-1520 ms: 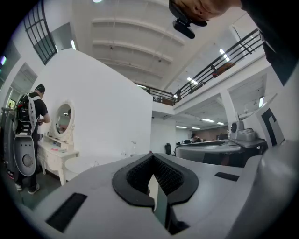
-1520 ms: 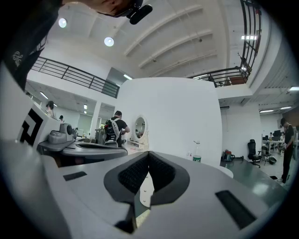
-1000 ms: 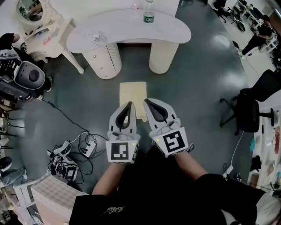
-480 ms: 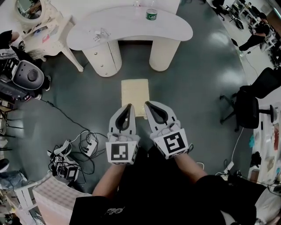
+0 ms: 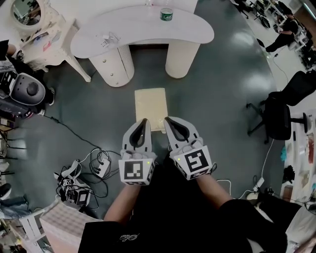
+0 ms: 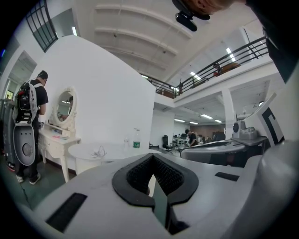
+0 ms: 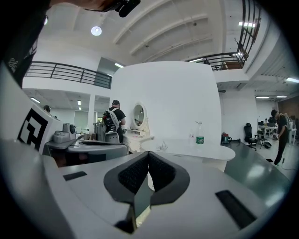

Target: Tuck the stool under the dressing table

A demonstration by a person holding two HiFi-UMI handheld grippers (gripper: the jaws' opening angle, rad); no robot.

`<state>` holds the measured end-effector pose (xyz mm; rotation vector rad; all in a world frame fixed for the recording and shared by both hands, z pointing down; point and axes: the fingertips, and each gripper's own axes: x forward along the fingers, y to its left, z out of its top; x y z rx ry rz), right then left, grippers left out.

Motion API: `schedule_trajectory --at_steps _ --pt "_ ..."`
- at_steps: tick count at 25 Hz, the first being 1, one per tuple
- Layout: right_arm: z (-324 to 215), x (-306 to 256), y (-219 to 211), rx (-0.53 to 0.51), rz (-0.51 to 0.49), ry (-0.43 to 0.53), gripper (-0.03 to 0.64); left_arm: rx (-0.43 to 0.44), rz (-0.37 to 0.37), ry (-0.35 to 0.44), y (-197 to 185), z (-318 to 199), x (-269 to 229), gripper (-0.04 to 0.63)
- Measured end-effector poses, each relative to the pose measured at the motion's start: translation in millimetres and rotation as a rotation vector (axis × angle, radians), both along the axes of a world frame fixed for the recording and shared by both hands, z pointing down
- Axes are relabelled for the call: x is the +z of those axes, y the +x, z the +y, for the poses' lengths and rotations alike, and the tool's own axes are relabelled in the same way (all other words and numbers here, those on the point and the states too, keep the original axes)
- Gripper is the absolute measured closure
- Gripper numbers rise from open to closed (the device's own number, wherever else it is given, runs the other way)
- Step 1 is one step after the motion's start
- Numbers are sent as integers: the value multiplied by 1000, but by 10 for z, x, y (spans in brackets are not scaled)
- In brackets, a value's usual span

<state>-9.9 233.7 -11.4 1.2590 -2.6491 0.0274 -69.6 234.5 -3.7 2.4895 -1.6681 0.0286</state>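
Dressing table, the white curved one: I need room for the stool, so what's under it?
Two cream round pedestals with bare dark floor between them. The white dressing table's top hides the space further back.

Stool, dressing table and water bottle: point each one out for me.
stool (image 5: pixel 150 106), head view, middle of its pale seat top.
dressing table (image 5: pixel 148 30), head view, bare part of its white top.
water bottle (image 5: pixel 167 15), head view, its green label.

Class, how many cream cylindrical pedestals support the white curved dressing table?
2. One cream pedestal stands under the left end of the white curved dressing table in the head view, the other under its right end. The top may hide more.
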Motion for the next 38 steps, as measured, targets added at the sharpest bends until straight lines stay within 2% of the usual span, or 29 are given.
schedule_trajectory --at_steps 11,15,21,26,30,38 --pt "-590 67 101 -31 -31 -47 611 -42 -19 -41 76 -558 88 591" --pt "-857 185 247 -28 -47 -106 611 -44 -30 -74 199 -825 202 591" --pt "-1149 505 439 -45 -64 -205 611 -28 -46 -178 475 -1119 496 591" --pt "-1328 828 512 -71 -61 -319 611 -10 -23 -270 692 -1329 781 591" --pt "-1532 1083 589 -74 -64 -378 611 -5 -65 -328 766 -1458 1082 591" --pt "-1792 1713 510 -108 3 -447 611 -32 -152 -468 586 -1685 1806 591"
